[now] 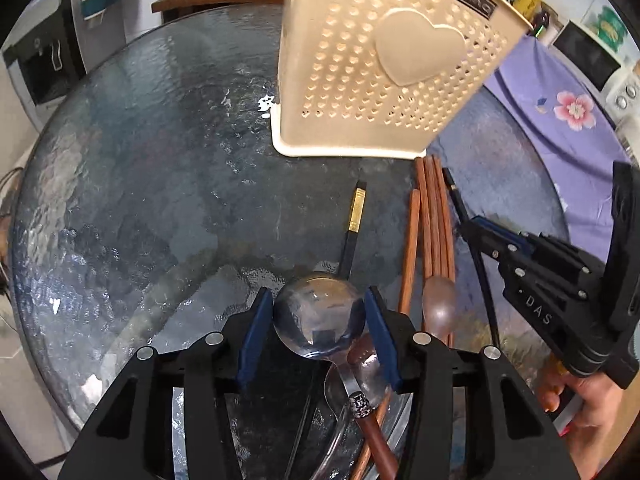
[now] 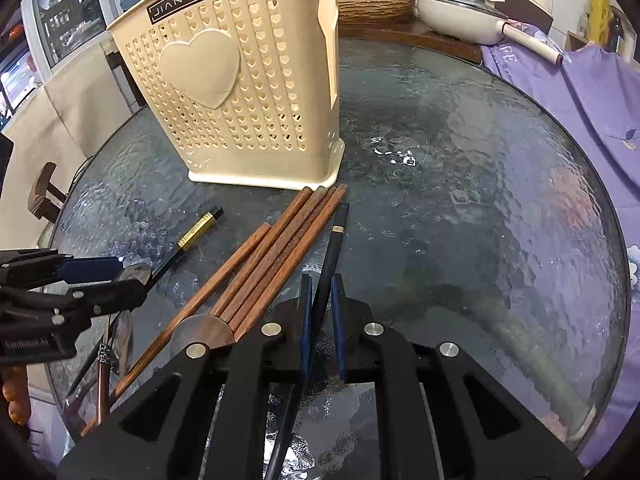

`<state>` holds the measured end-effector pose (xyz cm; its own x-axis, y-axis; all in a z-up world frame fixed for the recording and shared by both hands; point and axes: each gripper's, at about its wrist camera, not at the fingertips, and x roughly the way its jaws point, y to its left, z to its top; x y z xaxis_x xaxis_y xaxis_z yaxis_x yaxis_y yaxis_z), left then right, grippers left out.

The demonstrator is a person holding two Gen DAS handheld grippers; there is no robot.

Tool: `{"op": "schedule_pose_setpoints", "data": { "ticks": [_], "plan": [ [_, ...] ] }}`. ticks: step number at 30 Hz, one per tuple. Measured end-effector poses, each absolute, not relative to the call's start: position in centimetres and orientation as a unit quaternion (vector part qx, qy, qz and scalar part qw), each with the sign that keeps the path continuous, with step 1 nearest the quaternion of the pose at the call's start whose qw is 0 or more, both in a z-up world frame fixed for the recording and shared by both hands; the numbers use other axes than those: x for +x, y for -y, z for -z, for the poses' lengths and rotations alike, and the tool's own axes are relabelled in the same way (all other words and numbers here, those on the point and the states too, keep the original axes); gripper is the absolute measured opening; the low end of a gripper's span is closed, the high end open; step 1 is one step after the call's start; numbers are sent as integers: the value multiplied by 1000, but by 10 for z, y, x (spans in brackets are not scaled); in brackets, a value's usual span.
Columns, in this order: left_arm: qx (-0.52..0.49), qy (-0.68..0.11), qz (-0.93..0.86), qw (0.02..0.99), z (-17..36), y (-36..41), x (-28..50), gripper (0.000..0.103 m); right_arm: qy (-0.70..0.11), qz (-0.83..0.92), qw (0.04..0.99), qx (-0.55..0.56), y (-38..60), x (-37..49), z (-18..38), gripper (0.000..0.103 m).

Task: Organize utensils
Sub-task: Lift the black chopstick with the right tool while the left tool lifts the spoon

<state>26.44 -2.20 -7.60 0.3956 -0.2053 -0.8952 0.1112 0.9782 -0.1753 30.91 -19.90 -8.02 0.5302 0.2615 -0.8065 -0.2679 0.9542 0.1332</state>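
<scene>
My left gripper [image 1: 318, 294] points down at the glass table [image 1: 160, 180], its blue pads against both sides of a steel spoon's bowl [image 1: 318, 320]. The spoon's brown handle with an ornate collar runs back under the gripper, over another spoon [image 1: 362, 364]. My right gripper [image 2: 321, 279] is shut on a thin black chopstick [image 2: 338, 228] that lies beside several brown wooden chopsticks [image 2: 272, 256]. A black chopstick with a gold band [image 2: 196, 234] lies to their left. The cream perforated utensil holder [image 2: 232, 100] with a raised heart stands upright just behind them.
A wooden-bowled spoon [image 1: 438, 308] rests on the brown chopsticks' near ends. A purple flowered cloth [image 2: 580, 100] covers the surface to the right of the table. Behind it a wooden shelf carries a white pan [image 2: 460, 16] and a woven basket [image 2: 376, 0]. A hand [image 1: 588, 400] holds the right gripper.
</scene>
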Motion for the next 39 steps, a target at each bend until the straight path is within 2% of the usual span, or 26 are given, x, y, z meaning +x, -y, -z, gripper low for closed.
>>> {"op": "schedule_pose_setpoints", "data": {
  "ticks": [5, 9, 12, 17, 19, 31, 39],
  "plan": [
    [0, -555, 82, 828, 78, 38, 270, 47, -465, -147, 873, -9, 196, 309, 80, 11],
    [40, -566, 76, 820, 81, 62, 280, 57, -472, -145, 869, -16, 194, 308, 79, 11],
    [40, -567, 68, 820, 82, 61, 282, 57, -474, -142, 869, -24, 193, 308, 80, 11],
    [49, -572, 61, 817, 84, 57, 284, 55, -471, -138, 870, -36, 191, 306, 81, 11],
    [52, -567, 63, 820, 81, 51, 277, 45, -468, -136, 872, -43, 189, 304, 82, 11],
    [-3, -533, 86, 842, 77, 48, 283, 45, -450, -151, 880, 1, 205, 299, 82, 10],
    [-36, -431, 106, 895, 36, 32, 266, 44, -383, -174, 907, 31, 218, 281, 41, 8]
  ]
}}
